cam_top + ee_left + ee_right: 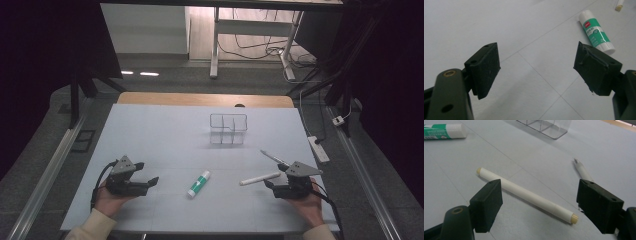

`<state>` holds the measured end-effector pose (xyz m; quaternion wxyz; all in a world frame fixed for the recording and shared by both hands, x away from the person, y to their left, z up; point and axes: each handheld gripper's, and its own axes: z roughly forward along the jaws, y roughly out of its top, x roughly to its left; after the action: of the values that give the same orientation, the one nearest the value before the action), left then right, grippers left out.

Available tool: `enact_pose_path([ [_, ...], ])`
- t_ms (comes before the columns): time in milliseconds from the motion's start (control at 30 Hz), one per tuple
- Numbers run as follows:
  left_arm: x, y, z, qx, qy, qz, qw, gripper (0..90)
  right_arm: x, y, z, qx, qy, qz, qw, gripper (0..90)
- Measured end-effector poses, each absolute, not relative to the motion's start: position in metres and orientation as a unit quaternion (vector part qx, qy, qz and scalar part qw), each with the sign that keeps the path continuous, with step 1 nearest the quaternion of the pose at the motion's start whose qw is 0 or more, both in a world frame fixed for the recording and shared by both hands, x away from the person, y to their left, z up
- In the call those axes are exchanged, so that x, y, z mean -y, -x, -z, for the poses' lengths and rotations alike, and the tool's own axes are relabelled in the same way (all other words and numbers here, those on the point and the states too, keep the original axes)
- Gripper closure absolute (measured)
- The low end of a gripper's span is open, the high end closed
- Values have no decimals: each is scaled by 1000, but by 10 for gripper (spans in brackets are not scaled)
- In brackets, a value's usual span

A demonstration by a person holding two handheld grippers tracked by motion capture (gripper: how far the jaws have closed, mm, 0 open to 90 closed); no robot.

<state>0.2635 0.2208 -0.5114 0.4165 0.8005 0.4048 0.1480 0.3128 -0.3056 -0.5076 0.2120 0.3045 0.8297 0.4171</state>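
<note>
The far end of the thin grey pen (273,157) is seen clearly in the high view, but its near end is covered by the right gripper (271,184); in the right gripper view the pen (582,170) is cut off behind the right-hand jaw, and its tip is too small to be read. The print on the glue stick (198,183) cannot be made out from above, and in the left gripper view only part of the label is legible on the glue stick (597,32). The walls of the clear organizer (228,128) are faint against the pale table (160,130), so its compartments are hard to count.

The white marker (259,178) is laid flat on the table just ahead of the right gripper, at about 10 o'clock from it. Its long axis is run from 8 o'clock to 2 o'clock in the high view, with the lower end toward the glue stick. In the right gripper view the marker (527,195) is seen lying across the gap between the jaws, from 10 o'clock to 4 o'clock, beyond the pads and untouched.

The right gripper's jaws are spread wide with nothing pinched. The left gripper (148,173) is likewise held spread and empty, with the glue stick at its 2 o'clock in its own view.
</note>
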Motion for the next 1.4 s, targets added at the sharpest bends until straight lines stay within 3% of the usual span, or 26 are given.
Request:
enact_pose_path([
  [1400,-216,-258,513,-392,-813,-158,400,205,300,-327,490,-830,-326,-406,199,288],
])
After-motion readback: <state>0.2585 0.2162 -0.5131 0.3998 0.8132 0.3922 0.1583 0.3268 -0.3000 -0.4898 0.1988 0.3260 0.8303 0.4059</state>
